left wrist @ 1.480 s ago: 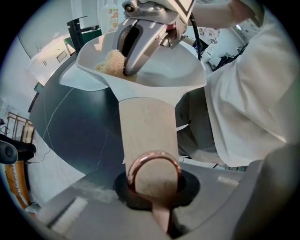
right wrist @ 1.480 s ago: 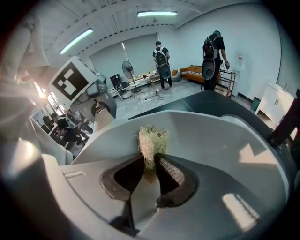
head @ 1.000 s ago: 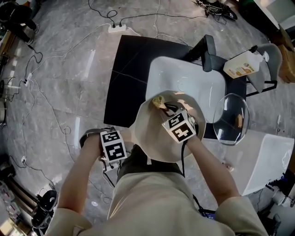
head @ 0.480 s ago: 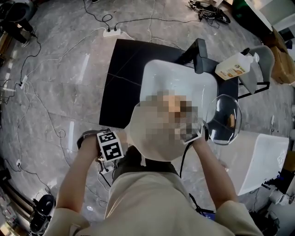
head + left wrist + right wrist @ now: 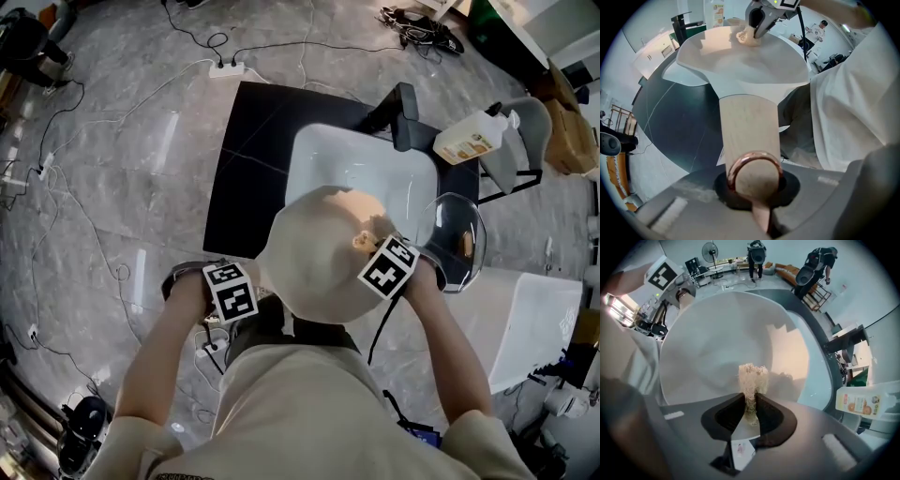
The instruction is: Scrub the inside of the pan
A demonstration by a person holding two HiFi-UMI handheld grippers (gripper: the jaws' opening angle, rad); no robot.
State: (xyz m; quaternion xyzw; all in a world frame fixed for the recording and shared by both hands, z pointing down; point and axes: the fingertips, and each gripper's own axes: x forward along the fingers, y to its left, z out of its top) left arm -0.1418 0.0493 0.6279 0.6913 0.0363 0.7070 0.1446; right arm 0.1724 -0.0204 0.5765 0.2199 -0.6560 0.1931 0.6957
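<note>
Left gripper [image 5: 753,182]: the jaws are fully clamped on the pan's wooden handle [image 5: 749,126]. The grip sits at the very end of the handle, at the copper ring [image 5: 756,153]. The handle runs straight out from the jaws to the bowl of the pan [image 5: 740,61], so you are carrying the pan by this gripper alone. Nothing else is between these jaws.

Right gripper [image 5: 750,403]: the jaws are closed tight on a pale, fibrous scrubber [image 5: 752,376]. The pads pinch its lower part and a tuft stands clear beyond the fingertips. The gripper points down into the pan. In the left gripper view the scrubber lies against the pan's inner wall just inside the far rim. Whether it is pressed firmly there cannot be told.

Location of the pan: in the head view it is held in front of your chest between the two grippers, with its cream inside facing up. It overlaps the near edge of the white sink [image 5: 356,169]. The left gripper is at the pan's left and the right gripper is at its right rim.

Surroundings: the sink is set in a dark desk [image 5: 248,178]. A glass lid [image 5: 459,246] lies just beside the pan on the right. A bottle [image 5: 467,141] stands at the sink's far right corner.
</note>
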